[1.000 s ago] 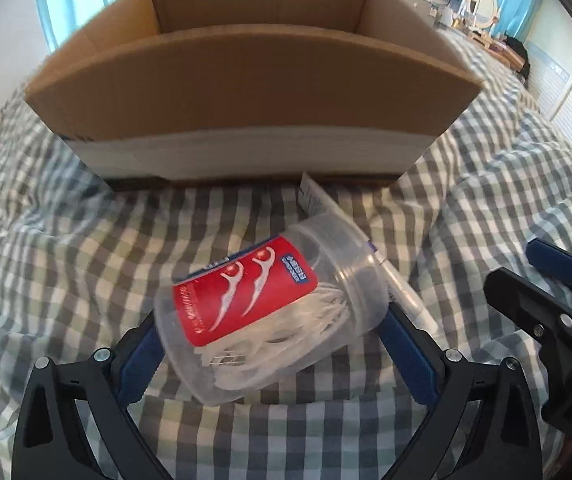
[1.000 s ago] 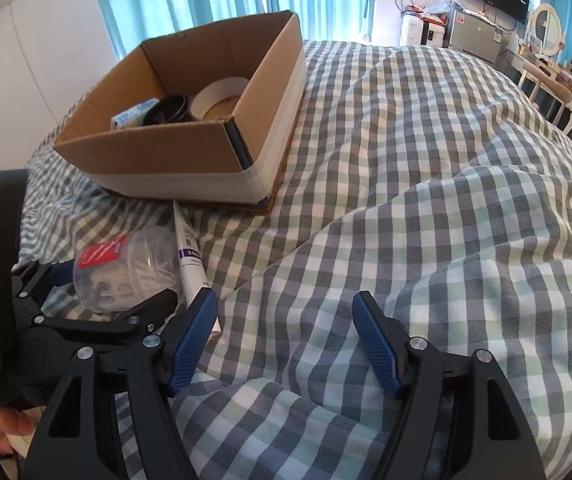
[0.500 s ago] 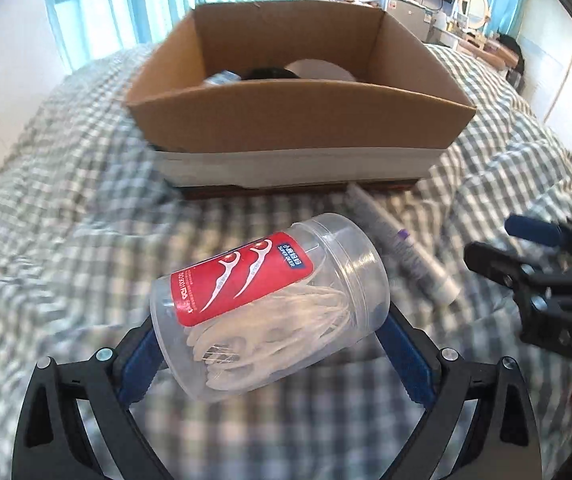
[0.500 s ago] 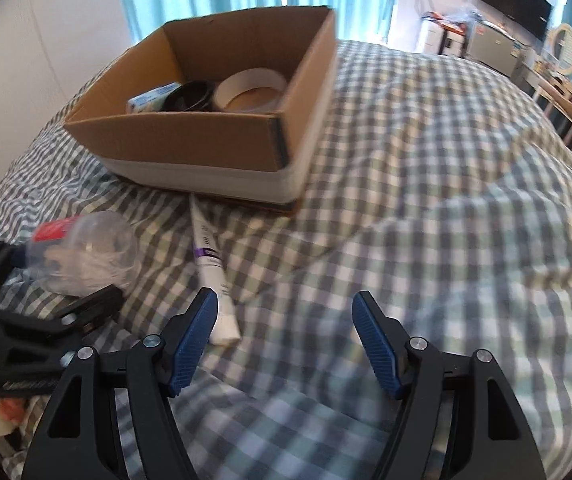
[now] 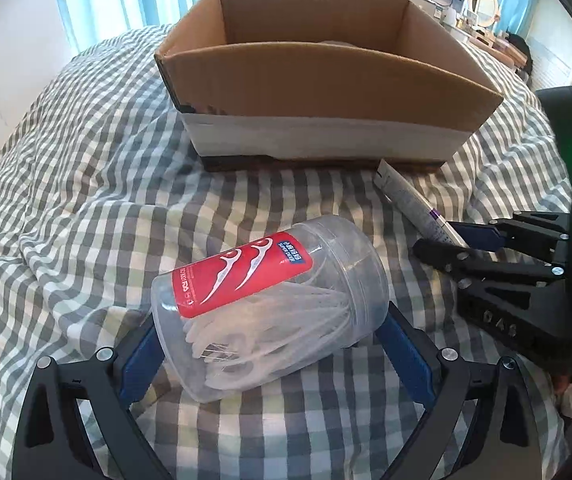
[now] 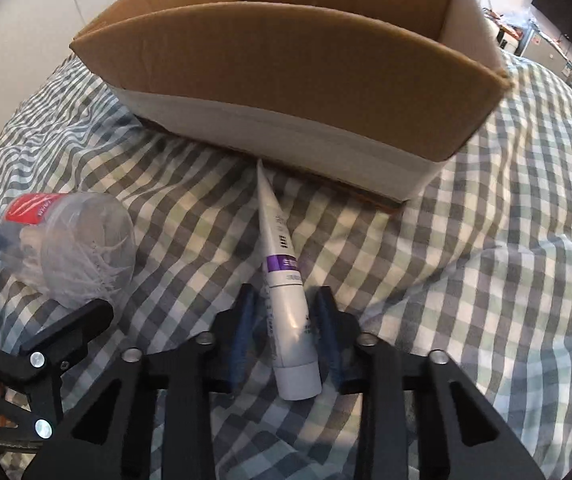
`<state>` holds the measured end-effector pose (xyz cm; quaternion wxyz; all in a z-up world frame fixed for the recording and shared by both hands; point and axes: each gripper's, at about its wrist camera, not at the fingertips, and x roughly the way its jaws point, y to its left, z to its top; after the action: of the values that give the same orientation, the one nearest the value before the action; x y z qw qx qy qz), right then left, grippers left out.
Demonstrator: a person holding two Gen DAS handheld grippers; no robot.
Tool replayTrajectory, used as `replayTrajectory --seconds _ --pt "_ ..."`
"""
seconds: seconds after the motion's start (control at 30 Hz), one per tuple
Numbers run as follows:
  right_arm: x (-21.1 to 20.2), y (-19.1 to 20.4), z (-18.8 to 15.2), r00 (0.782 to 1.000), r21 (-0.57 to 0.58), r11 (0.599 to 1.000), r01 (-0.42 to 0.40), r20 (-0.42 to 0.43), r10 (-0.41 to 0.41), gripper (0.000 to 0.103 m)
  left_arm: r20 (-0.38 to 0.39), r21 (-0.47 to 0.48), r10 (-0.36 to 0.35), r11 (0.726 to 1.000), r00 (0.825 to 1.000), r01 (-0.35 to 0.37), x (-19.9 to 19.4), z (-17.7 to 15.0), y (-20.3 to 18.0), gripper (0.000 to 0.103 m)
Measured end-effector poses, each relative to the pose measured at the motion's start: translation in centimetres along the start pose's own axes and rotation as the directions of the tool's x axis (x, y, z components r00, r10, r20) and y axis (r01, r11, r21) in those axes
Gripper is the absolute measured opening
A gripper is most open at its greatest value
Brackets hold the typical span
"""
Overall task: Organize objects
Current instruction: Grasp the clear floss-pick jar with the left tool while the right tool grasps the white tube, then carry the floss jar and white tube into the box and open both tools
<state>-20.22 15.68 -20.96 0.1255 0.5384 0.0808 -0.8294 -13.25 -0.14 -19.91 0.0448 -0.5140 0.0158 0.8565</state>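
Observation:
A clear jar of floss picks (image 5: 270,312) with a red label lies on its side between the blue pads of my left gripper (image 5: 272,360), which is shut on it. The same jar (image 6: 70,248) shows at the left of the right wrist view. A white tube with a purple band (image 6: 282,264) lies on the checked bedspread, its tail against the cardboard box (image 6: 286,68). My right gripper (image 6: 286,336) straddles the tube near its cap. Its jaws are closing, and a thin gap shows at the left pad. In the left wrist view the right gripper (image 5: 441,236) sits over the tube (image 5: 409,196).
The open cardboard box (image 5: 325,80) stands just behind both objects; its high near wall hides the inside. The grey-and-white checked bedspread (image 5: 86,200) is soft and rumpled. Curtained windows, a screen and furniture lie far behind the bed.
My right gripper has swung left and down over the tube, and its jaws have narrowed around it. My left gripper has drawn back from the box with the jar still held.

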Motion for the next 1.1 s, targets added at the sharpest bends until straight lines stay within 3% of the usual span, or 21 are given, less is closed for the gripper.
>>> replayTrajectory --seconds 0.47,1.1 --pt "-7.6 2.2 -3.3 0.982 0.018 0.998 0.060 0.180 -0.063 0.019 0.046 0.000 0.023 1.000 0.999 -0.023 -4.0 -1.2 -1.2 0.097" --pt "-15.8 2.7 -7.2 0.951 0.058 0.997 0.052 0.303 -0.067 0.019 0.201 0.001 0.038 0.999 0.979 -0.039 -11.8 -2.3 -2.0 0.096"
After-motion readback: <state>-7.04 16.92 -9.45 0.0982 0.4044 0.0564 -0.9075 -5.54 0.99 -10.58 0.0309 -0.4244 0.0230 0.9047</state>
